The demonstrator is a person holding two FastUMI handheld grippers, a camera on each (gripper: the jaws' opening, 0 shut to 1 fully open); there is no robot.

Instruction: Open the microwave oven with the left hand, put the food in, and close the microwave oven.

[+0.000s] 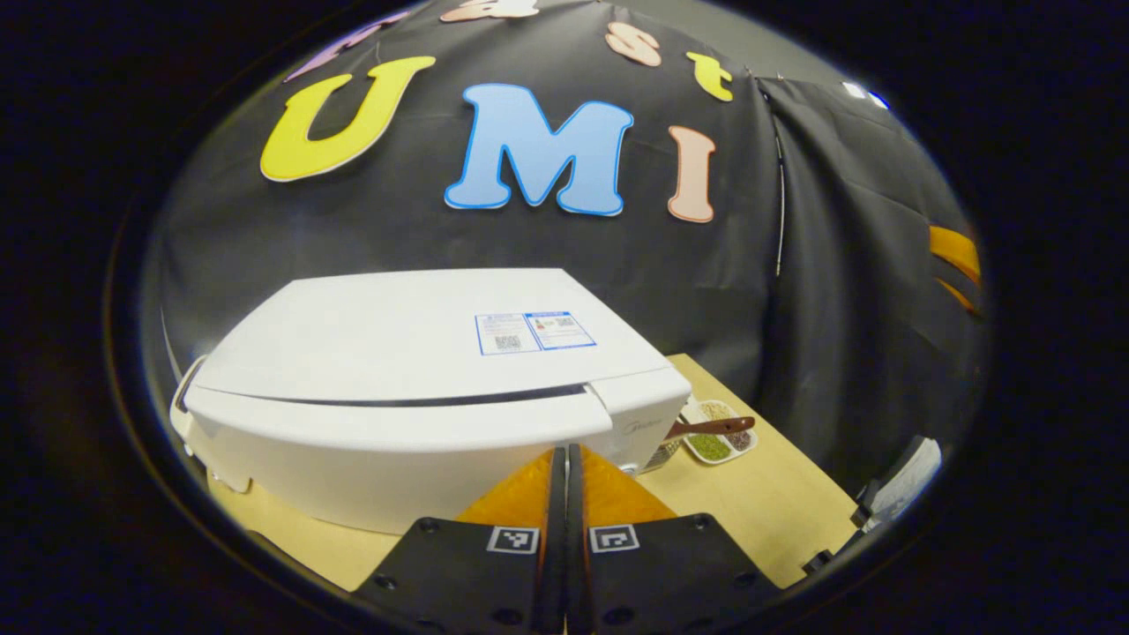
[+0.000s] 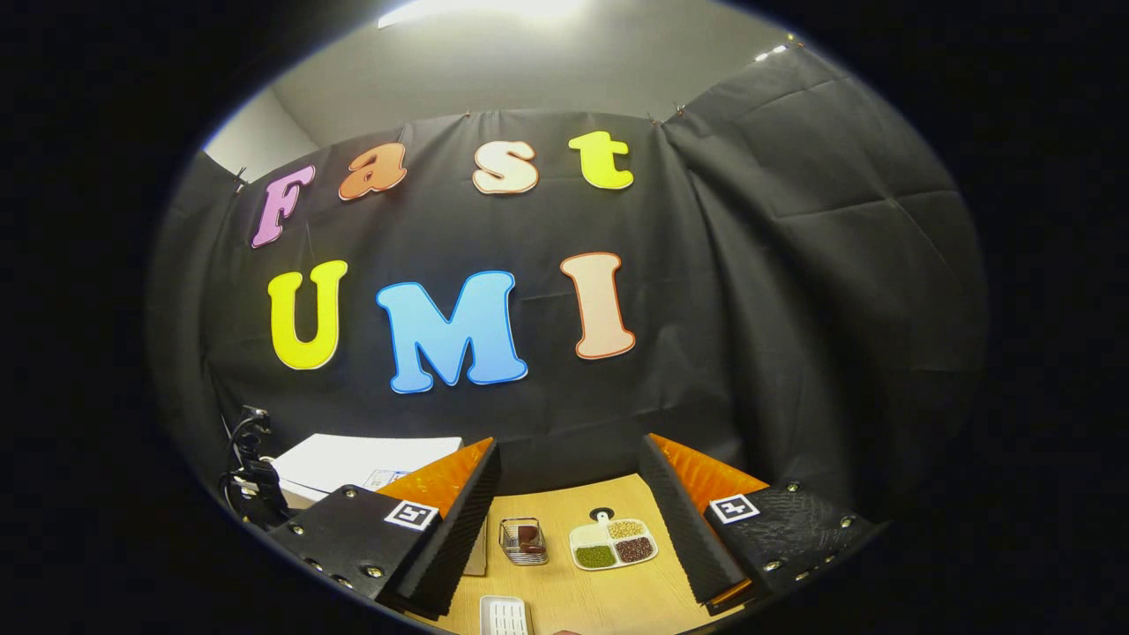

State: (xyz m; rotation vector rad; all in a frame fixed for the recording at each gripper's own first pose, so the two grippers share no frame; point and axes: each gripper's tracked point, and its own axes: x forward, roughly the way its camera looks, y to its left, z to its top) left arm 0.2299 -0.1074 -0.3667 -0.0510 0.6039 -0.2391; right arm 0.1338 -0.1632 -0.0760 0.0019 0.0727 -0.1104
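Note:
The white microwave [image 1: 414, 353] stands on the wooden table [image 1: 758, 503], and its door looks closed. My left gripper [image 1: 565, 451] is shut with nothing between its fingers, its tips close in front of the microwave's lower right front. To the right of the microwave are a small wire basket [image 1: 661, 454] and a white divided dish [image 1: 719, 437] of grains, with a brown wooden handle across the dish. In the right gripper view, my right gripper [image 2: 569, 450] hangs open above the table, with the basket [image 2: 523, 540] holding something brown and the divided dish [image 2: 613, 542] between its fingers and farther off. The microwave [image 2: 362, 460] lies to the left.
A small white ribbed tray [image 2: 504, 615] lies near the table's front edge. A black device with cables [image 2: 250, 481] sits left of the microwave. Black cloth walls close the booth behind and to the right. The other gripper [image 1: 882, 503] shows at the far right.

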